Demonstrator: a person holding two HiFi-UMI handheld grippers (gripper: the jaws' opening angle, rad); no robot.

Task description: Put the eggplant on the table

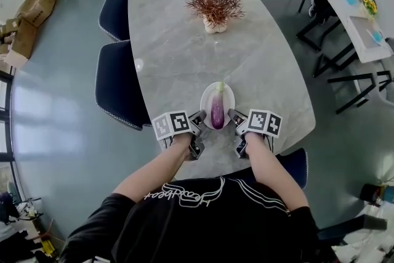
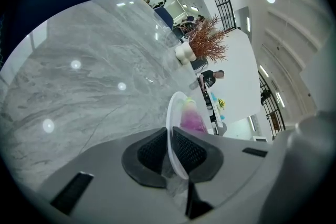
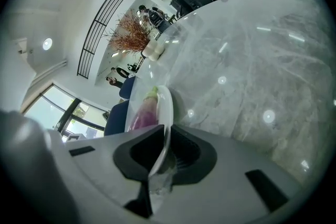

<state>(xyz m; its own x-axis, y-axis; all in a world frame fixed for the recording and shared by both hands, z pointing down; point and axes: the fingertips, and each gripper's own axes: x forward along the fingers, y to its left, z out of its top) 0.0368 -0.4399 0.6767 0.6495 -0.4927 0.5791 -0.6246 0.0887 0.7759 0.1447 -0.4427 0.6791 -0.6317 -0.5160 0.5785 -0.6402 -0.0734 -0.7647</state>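
Can't tell whether the plate [image 1: 207, 97] sits on the surface [image 1: 178, 52] or hangs just off it. In both gripper views the plate shows edge-on, so most of the eggplant is hidden behind the rim and the tongs' body.

Count: two tongs, one plate, one eggplant, one dried plant [image 1: 215, 2] in a pot further along the surface.

My left tongs [image 1: 198, 122] are closed down onto the plate's left rim [image 2: 170, 118], which sits pinched between the pads [image 2: 152, 150].

The eggplant [image 1: 217, 113] lies lengthwise on the plate, between the two tongs. It is glossy purple with a pale green stem end pointing away from me.

My right tongs [image 1: 236, 121] are clamped the same way on the right rim [image 3: 167, 107].
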